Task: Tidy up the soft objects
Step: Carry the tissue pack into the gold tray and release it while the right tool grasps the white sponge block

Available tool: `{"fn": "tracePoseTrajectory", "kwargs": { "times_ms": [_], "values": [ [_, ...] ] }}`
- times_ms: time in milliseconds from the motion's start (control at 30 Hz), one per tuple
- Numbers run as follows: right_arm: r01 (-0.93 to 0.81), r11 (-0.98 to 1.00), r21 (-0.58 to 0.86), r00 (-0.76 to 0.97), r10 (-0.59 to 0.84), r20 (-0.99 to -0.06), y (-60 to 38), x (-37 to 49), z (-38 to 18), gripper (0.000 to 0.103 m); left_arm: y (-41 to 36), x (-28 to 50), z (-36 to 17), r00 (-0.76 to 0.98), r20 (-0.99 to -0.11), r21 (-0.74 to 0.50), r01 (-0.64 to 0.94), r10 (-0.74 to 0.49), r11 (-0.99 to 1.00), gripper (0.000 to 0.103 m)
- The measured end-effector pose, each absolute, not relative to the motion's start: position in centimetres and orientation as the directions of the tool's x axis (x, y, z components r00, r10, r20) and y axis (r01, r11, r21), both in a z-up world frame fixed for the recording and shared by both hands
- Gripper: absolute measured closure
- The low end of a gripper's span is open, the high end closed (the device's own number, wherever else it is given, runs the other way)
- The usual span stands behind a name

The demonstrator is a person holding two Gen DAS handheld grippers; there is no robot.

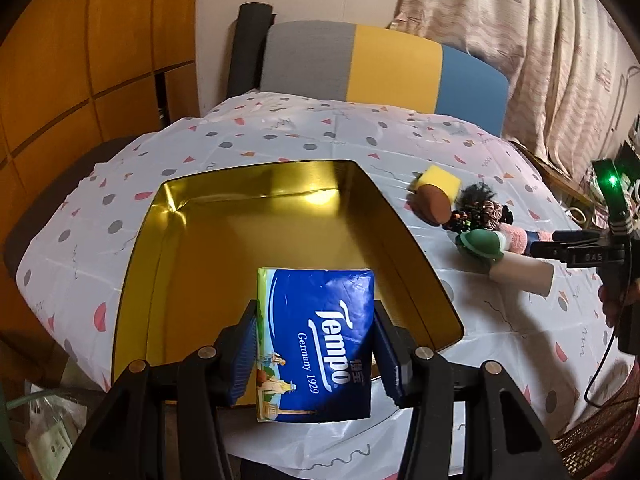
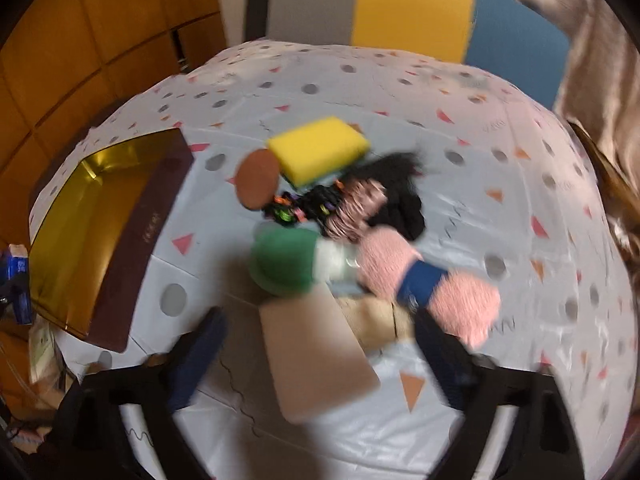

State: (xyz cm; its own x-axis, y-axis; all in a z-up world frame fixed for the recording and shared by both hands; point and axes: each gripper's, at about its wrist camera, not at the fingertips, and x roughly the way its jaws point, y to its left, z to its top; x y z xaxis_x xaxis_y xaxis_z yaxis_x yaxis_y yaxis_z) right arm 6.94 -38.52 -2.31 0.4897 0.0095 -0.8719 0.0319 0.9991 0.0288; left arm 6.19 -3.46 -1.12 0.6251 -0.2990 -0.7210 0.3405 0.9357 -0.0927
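Note:
A blue Tempo tissue pack (image 1: 320,288) is clamped between the pads of my left gripper (image 1: 314,332), hanging above the near part of the open gold tin (image 1: 256,224). The tin's inside shows nothing else in it. In the right wrist view, which is blurred, my right gripper (image 2: 318,320) stands wide open just above the tablecloth. A beige flat piece (image 2: 316,352) lies between its fingers without touching them. Beyond it lie a green puff (image 2: 282,260), a pink yarn ball with a blue band (image 2: 428,280), a yellow sponge (image 2: 316,148) and a brown puff (image 2: 256,184).
Black fuzzy and striped soft items (image 2: 400,184) lie behind the yarn. The tin (image 2: 80,232) sits at the table's left edge, with a dark brown outer wall. A grey, yellow and blue chair back (image 1: 384,64) stands behind the table. A curtain (image 1: 540,40) hangs at the right.

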Motion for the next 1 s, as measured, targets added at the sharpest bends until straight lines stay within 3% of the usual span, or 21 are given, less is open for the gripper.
{"fn": "tracePoseTrajectory", "kwargs": {
  "times_ms": [267,300,333,367,533,667,1000],
  "values": [
    [-0.054,0.992,-0.114,0.345,-0.089,-0.935,-36.6,8.6,-6.2,0.000,-2.1,6.3,-1.4,0.624,-0.726,-0.106,0.314,-0.289,0.944,0.050],
    [-0.047,0.992,-0.117,0.345,-0.094,-0.934,-36.7,8.5,-6.4,0.004,-2.0,6.4,-1.5,0.620,-0.729,-0.109,0.312,-0.290,0.944,0.050],
    [-0.041,0.992,-0.117,0.341,-0.097,-0.935,-36.8,8.4,-6.7,0.026,-1.8,6.4,-1.6,0.617,-0.732,-0.111,0.310,-0.289,0.944,0.050],
    [-0.044,0.992,-0.119,0.334,-0.098,-0.938,-36.7,8.2,-6.9,0.039,-1.7,6.5,-1.6,0.618,-0.733,-0.107,0.306,-0.283,0.946,0.050],
    [-0.067,0.976,-0.206,0.347,-0.171,-0.922,-34.8,6.6,-7.9,0.043,-0.6,7.9,-1.8,0.608,-0.746,-0.118,0.281,-0.272,0.952,0.050],
    [-0.020,0.992,-0.121,0.379,-0.105,-0.920,-34.5,5.1,-7.7,0.042,1.1,10.7,-2.1,0.585,-0.763,-0.162,0.242,-0.277,0.957,0.050],
    [0.009,0.997,-0.075,0.399,-0.072,-0.914,-34.4,4.3,-8.7,0.041,3.1,19.1,-3.0,0.542,-0.810,-0.147,0.182,-0.224,0.972,0.050]
  ]
}}
